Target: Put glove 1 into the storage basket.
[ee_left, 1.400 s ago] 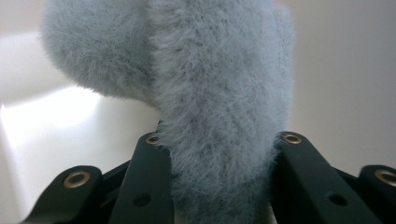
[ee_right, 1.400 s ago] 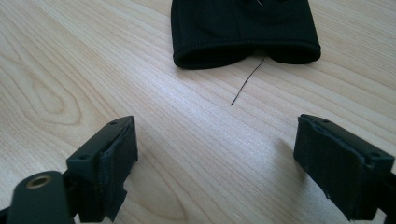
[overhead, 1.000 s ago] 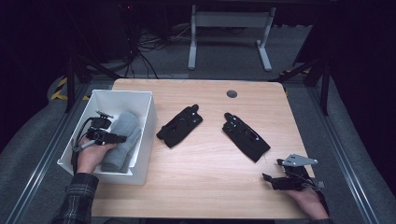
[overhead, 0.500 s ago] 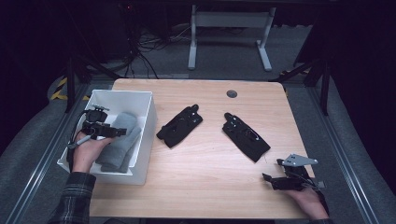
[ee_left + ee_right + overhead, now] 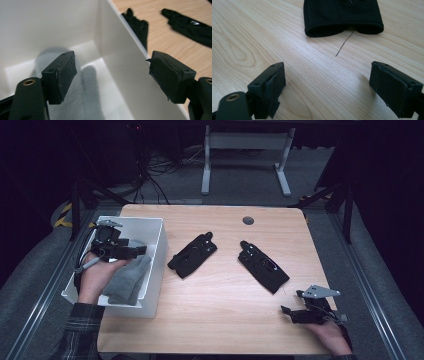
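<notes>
While hovering above the white plastic bin (image 5: 156, 251) at the table's left edge, left gripper (image 5: 141, 250) held level in a raised hand (image 5: 97, 275), jaws just opened and parted with nothing between them — grey knitted gloves (image 5: 127, 279), soft and rumpled, lying below on the bin floor. Right gripper (image 5: 286, 312) resting low at the near right corner of the pale wood-grain table (image 5: 225, 305), jaws released and empty. Two black fabric gloves (image 5: 192, 255) (image 5: 263, 266) lying flat mid-table — a loose thread at one ribbed cuff (image 5: 343, 23).
</notes>
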`<state>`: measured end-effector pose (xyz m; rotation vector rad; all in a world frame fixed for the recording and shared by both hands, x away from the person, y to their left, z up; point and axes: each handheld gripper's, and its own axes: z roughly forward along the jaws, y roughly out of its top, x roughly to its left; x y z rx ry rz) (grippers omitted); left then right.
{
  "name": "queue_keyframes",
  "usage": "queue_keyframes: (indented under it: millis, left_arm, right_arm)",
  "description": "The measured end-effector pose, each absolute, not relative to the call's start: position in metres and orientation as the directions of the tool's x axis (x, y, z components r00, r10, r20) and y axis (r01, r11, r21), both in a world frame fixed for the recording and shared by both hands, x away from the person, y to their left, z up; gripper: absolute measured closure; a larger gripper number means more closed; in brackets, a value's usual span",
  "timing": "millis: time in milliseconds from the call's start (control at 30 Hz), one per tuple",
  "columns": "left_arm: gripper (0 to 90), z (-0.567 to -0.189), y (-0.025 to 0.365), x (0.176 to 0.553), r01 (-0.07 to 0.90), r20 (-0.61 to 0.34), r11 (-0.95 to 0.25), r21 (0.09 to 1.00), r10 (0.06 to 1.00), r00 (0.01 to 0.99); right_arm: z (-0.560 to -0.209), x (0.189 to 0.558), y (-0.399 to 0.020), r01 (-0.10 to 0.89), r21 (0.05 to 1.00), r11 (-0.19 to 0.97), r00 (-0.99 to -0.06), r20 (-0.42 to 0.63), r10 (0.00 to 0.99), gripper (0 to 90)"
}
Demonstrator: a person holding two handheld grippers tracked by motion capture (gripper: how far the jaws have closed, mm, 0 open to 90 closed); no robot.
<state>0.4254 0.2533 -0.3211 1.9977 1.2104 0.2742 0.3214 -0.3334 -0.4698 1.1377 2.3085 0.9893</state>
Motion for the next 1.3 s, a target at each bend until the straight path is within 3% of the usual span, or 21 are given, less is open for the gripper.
queue_keyframes:
  millis: [667,1300]
  left_arm:
    - [21.6,-0.299,0.157,0.404,0.521,-0.160,-0.375,0.767,0.675,0.720]
    - [21.2,-0.337,0.089,0.391,0.474,-0.145,-0.486,0.735,0.570,0.809]
  right_arm:
    - [-0.470,0.321,-0.333,0.531,0.734,0.424,-0.599,-0.029,0.800,13.8]
    - [-0.470,0.321,-0.333,0.531,0.733,0.424,-0.599,-0.029,0.800,13.8]
